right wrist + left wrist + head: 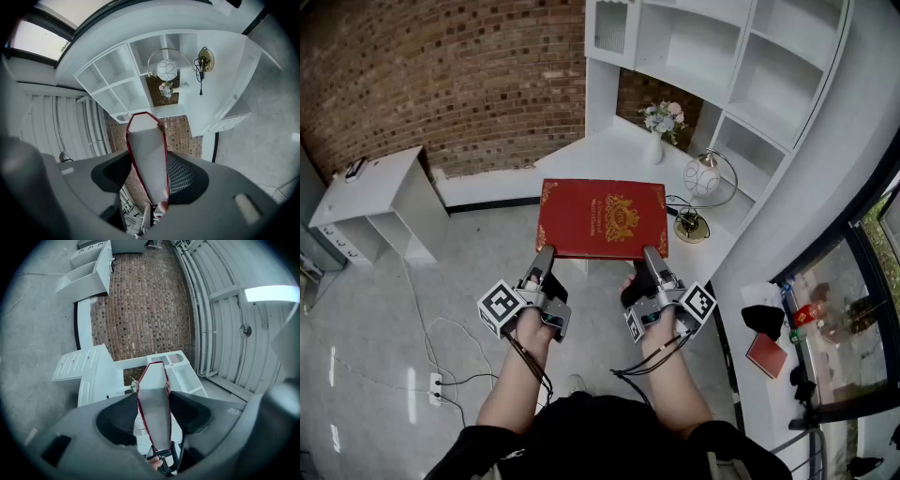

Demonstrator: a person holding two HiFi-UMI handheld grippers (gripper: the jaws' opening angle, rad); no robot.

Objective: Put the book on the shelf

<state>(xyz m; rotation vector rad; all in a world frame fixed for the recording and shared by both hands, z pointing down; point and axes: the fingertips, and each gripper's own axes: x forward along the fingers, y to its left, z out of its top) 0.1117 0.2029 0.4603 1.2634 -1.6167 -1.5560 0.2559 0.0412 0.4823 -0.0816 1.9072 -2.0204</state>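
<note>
Left tool (546, 253) and right tool (650, 255) are both clamping the book (602, 217) mid-frame, so it's not sitting on the shelf (773, 89) upper right yet.

- The head view looks from above the person's shoulders, steeply down past both forearms to the left gripper (546, 255) and right gripper (651, 255). The book (602, 217) lies at middle distance; the desk (600, 155), shelf unit (750, 66) and brick wall (441, 75) are farther off.
- The left gripper view sits close behind its jaws, rolled sideways, with floor at the left and ceiling at the right. It faces along the book's page edge toward the brick wall.
- The right gripper view is equally close and rolled the other way, facing the shelf unit.
- All three views share the book and the brick wall. The head and right gripper views also share the lamp (166, 70) and flowers (165, 89).
</note>
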